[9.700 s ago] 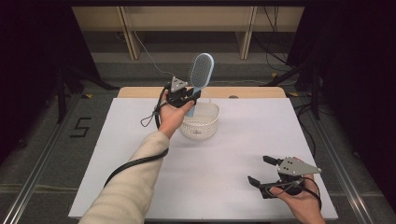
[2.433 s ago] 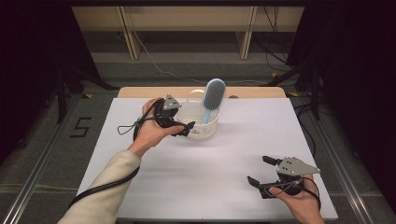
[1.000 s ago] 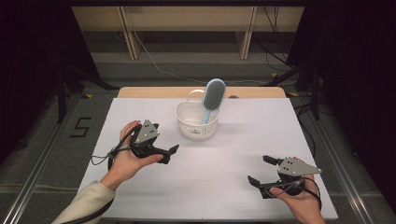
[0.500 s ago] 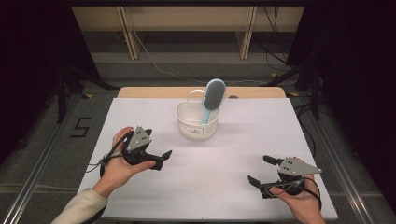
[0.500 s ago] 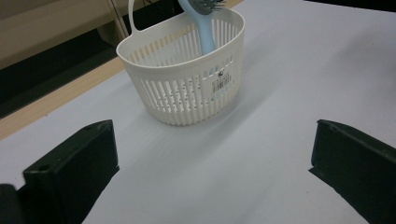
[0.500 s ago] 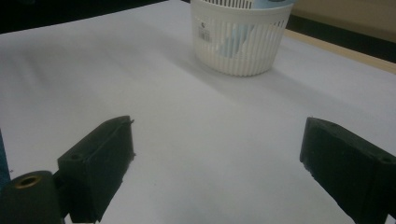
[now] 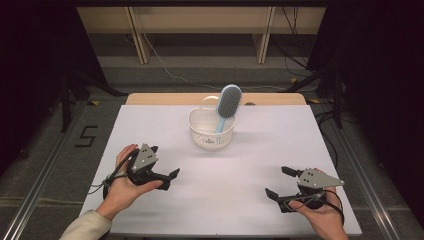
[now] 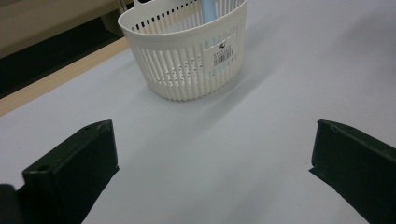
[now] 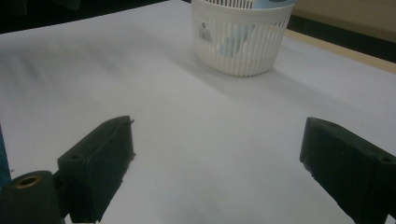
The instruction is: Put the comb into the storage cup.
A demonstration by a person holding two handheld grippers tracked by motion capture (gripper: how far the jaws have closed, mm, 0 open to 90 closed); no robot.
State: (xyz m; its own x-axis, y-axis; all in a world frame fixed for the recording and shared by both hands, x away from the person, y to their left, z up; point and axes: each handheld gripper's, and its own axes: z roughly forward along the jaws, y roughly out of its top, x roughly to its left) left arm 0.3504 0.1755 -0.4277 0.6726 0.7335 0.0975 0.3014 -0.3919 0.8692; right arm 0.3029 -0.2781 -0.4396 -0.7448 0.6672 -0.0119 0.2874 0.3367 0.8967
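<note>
Hairbrush work looks finished here: the light blue plastic hairbrush with an oval head stands handle-down in the small white slotted plastic basket, its head leaning out over the far rim, and neither tool touches it. The left gripper sits low at the near left of the table, well apart from the basket, its black jaws spread wide with nothing between them; the left gripper view looks between those jaws at the basket's ribbed wall and barcode sticker. The right gripper rests at the near right, also wide apart and empty, and its own view shows the basket farther off across bare tabletop. Judging from this, the placing step is done and both hands are parked; any next move would only call for keeping the jaws clear of the basket, since the brush is top-heavy and a nudge to the light basket could tip it. The surface is a white sheet over a table with a pale wooden edge showing at the far side. Beyond it lie a grey floor, a trailing white cable, dark stands at both sides, and a taped numeral 5 on the floor at left.
</note>
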